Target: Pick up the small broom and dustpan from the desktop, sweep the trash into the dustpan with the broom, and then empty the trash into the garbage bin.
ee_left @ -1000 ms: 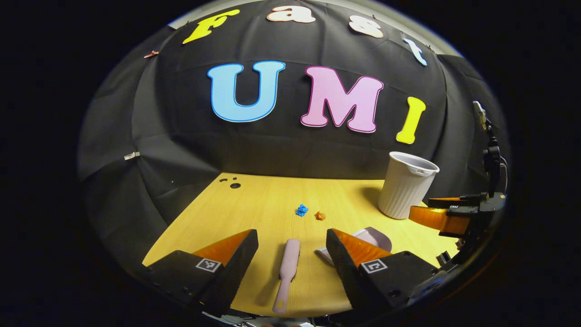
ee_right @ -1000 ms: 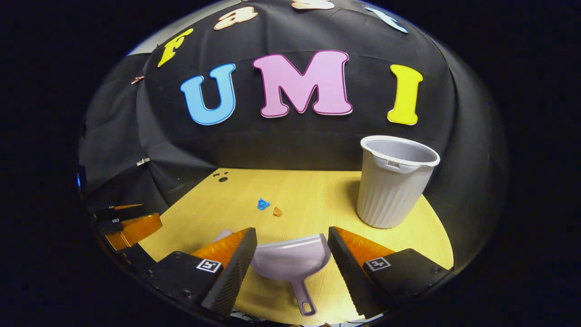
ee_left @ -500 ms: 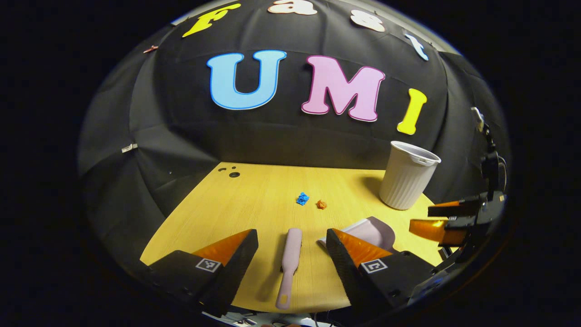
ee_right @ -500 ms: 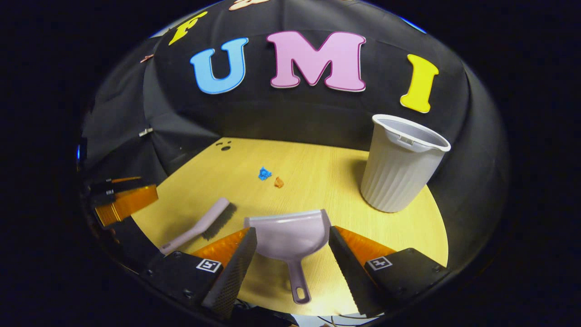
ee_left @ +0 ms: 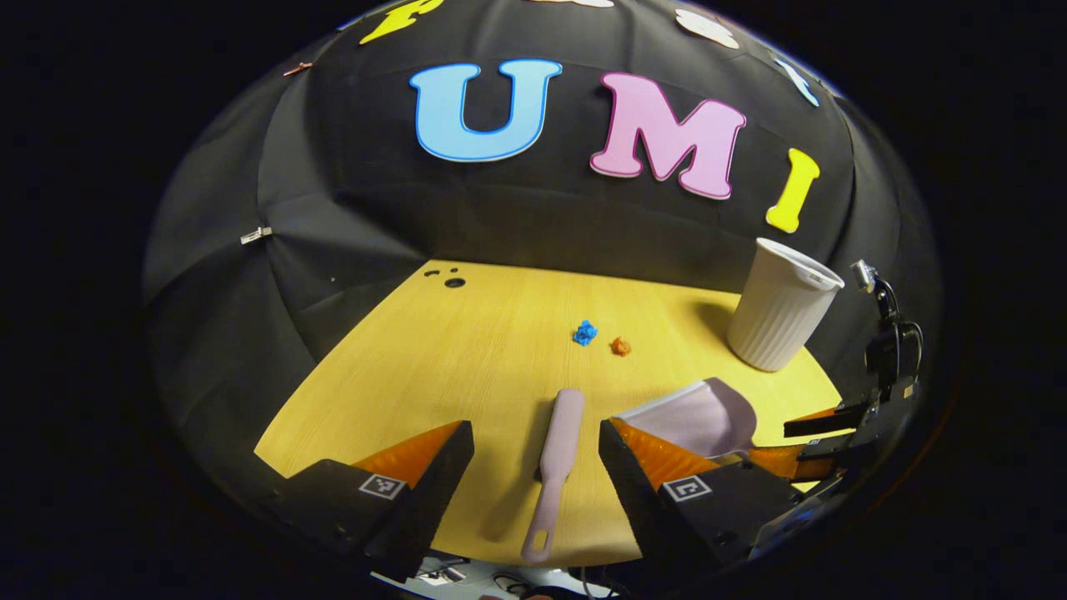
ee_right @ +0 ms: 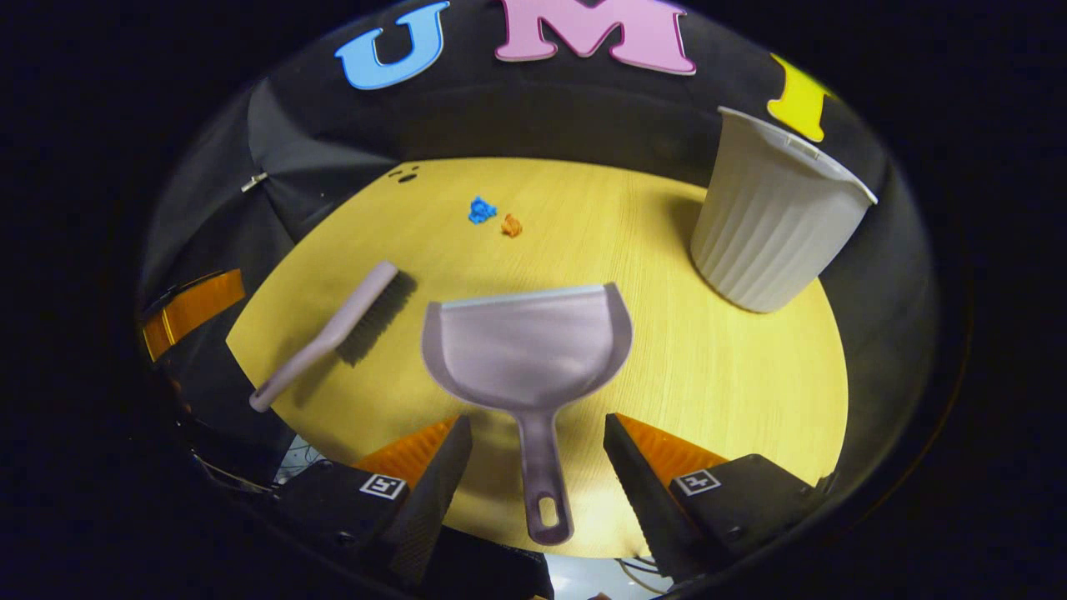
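Left gripper (ee_left: 536,446): fingers spread wide, holding nothing; the broom lies between them and a little ahead, so a straight drop should bracket its handle.
Right gripper (ee_right: 538,442): also spread and empty, poised above the dustpan's handle, which runs back between its two fingers.
Broom (ee_left: 554,467): flat on the desk (ee_left: 467,350), handle end nearest the left gripper, brush end pointing away toward the trash (a convenient lie, since the grip end comes first).
Dustpan (ee_right: 527,350): flat on the desk just ahead of the right gripper, open mouth facing away toward the trash, looped handle toward the fingers; to the left gripper it sits just right of the broom, partly behind its right finger.
Trash: a blue scrap (ee_left: 585,332) and an orange scrap (ee_left: 621,347), close together, well ahead of both grippers and beyond both tools.
Bin (ee_right: 775,225): upright, ahead and to the right of the right gripper, near the desk's far right edge.
Step in hand: by my reading, both grippers are lining up to take their tools; nothing is gripped yet.
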